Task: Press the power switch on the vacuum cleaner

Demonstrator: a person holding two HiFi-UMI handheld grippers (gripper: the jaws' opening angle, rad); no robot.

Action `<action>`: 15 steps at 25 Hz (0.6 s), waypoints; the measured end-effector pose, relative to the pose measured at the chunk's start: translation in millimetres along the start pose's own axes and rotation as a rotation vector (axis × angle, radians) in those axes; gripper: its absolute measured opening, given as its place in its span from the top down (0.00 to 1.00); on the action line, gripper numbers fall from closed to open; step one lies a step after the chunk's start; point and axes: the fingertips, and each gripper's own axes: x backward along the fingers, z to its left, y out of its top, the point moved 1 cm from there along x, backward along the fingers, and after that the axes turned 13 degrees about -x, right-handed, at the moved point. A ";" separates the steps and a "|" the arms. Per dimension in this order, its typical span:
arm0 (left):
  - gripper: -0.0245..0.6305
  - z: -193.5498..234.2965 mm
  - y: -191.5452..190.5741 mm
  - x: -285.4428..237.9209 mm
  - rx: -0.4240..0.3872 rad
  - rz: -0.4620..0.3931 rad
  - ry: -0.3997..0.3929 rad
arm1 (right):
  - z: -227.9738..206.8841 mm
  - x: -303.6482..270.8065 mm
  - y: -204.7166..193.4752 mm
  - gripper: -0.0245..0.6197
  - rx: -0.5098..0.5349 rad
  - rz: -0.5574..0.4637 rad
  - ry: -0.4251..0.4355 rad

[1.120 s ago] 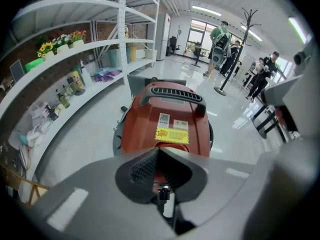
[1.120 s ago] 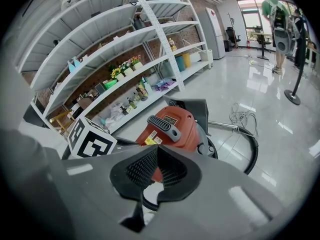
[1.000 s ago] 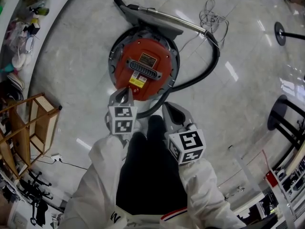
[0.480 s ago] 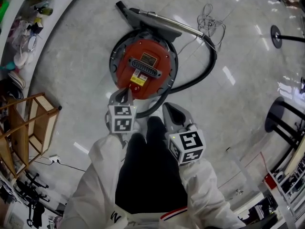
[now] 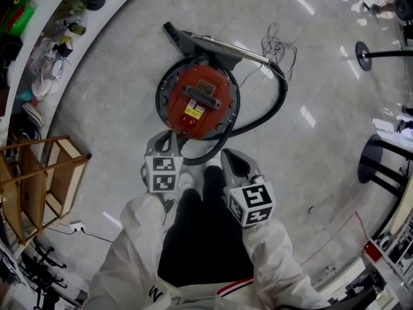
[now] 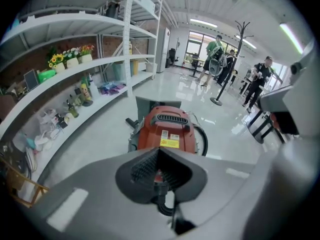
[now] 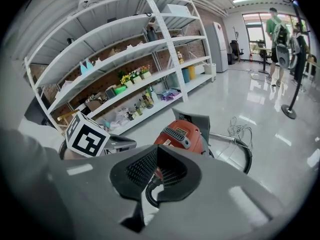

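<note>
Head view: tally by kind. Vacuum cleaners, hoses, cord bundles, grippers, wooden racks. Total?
vacuum cleaner: 1
hose: 1
cord bundle: 1
grippers: 2 (left gripper, right gripper)
wooden rack: 1
Total: 6

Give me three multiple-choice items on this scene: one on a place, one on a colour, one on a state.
1. Where is the vacuum cleaner? A on a table; B on the floor, ahead of the left gripper; C on a chair.
2. What colour is its body? A blue; B green; C red.
3. How do the left gripper's jaws stand? A together, empty; B wide apart; C half open.

Key: B, the head view shows it on the floor beyond the gripper; C, its top is red in every view; A, the left gripper view shows the jaw tips meeting with nothing between them.
</note>
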 end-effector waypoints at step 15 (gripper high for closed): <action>0.96 7.2 36.9 96.4 -0.029 -0.134 0.023 | 26.6 71.3 25.4 0.96 -0.006 -0.137 -0.077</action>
